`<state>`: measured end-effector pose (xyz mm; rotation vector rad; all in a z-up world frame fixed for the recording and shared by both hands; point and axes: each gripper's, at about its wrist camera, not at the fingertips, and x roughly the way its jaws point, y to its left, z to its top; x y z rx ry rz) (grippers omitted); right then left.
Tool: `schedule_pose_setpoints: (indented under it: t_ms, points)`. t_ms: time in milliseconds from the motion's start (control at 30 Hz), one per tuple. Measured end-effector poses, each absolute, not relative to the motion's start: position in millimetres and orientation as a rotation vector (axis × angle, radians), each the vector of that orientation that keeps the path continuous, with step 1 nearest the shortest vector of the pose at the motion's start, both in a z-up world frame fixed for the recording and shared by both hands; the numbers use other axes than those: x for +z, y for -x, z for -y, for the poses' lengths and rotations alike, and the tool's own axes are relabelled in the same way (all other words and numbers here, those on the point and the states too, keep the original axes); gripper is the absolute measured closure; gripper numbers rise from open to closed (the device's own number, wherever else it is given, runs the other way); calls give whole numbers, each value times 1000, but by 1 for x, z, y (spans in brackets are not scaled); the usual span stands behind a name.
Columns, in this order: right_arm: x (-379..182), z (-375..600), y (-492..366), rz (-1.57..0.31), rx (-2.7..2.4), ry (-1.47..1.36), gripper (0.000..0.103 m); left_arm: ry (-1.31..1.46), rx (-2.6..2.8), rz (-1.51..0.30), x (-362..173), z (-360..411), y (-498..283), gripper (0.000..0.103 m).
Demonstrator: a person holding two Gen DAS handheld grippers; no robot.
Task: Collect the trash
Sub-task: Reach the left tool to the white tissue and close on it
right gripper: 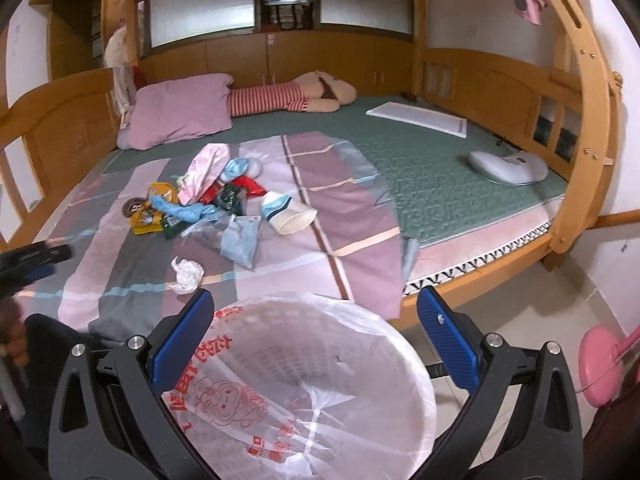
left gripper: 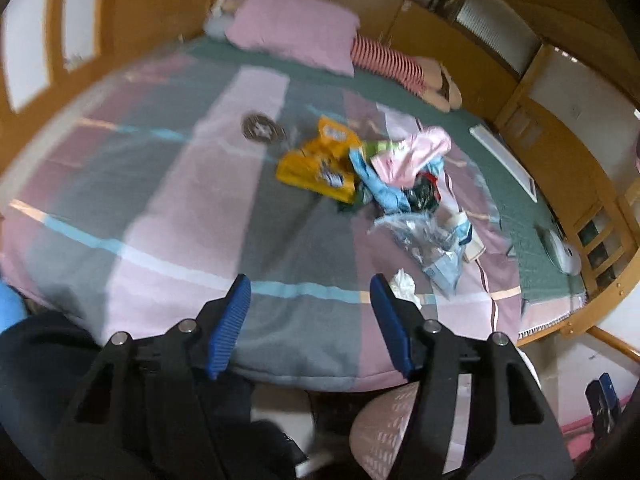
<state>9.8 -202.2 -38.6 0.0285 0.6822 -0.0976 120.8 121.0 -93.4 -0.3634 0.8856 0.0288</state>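
A heap of trash lies on the striped bedspread (left gripper: 168, 216): yellow snack bags (left gripper: 320, 160), a pink bag (left gripper: 416, 152), blue wrappers (left gripper: 380, 184), clear plastic (left gripper: 424, 240) and a crumpled white tissue (left gripper: 404, 284). My left gripper (left gripper: 310, 304) is open and empty above the bed's near edge, short of the heap. My right gripper (right gripper: 314, 320) is open and empty above a white basket lined with a printed plastic bag (right gripper: 304, 384) on the floor beside the bed. The right wrist view shows the heap (right gripper: 200, 200), the tissue (right gripper: 186, 274) and a paper cup (right gripper: 288, 212).
A pink pillow (right gripper: 180, 108), a striped doll (right gripper: 288, 98), a white board (right gripper: 420, 118) and a white oval device (right gripper: 508, 166) lie on the green mattress. A wooden bed frame (right gripper: 576, 128) surrounds it. A pink fan base (right gripper: 600, 368) stands on the floor at the right.
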Motion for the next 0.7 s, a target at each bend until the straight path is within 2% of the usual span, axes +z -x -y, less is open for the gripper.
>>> schedule_pose_setpoints:
  t_ms: [33,100,133,333,367,400,433,467,500,533,633,700]
  points:
    - [-39,201,-14,-684,-108,-12,4,351,30,-897,-97,-117,-127,39]
    - [-36,204,-24,-691,-139,-10,4,289,12,-921,-107,-95,-145,24]
    - [-35,207,-26,-690,-144,-25,4,253,-25,-931,-113,-80,-153,22]
    - [-30,221,-53,-694,-217,-28,4,35,-208,-1024,-168,5,-199,21]
    - [-31,222,-59,-700,-223,-28,4,16,-229,-1042,-177,11,-204,25]
    - [-33,223,-68,-708,-224,-33,4,-2,-247,-1076,-190,16,-212,39]
    - [-36,223,-78,-716,-216,-41,4,-7,-247,-1113,-199,17,-218,48]
    - [-40,220,-93,-727,-204,-43,4,-6,-239,-1125,-202,17,-221,49]
    - [-44,217,-103,-736,-194,-39,4,-1,-238,-1086,-199,16,-223,67]
    - [-49,211,-118,-752,-174,-33,4,9,-246,-1079,-197,15,-225,78]
    - [-72,188,-165,-812,-64,-43,4,106,-205,-1053,-190,-4,-223,79]
    - [-91,168,-194,-852,-15,-25,4,121,-93,-968,-175,-25,-213,80]
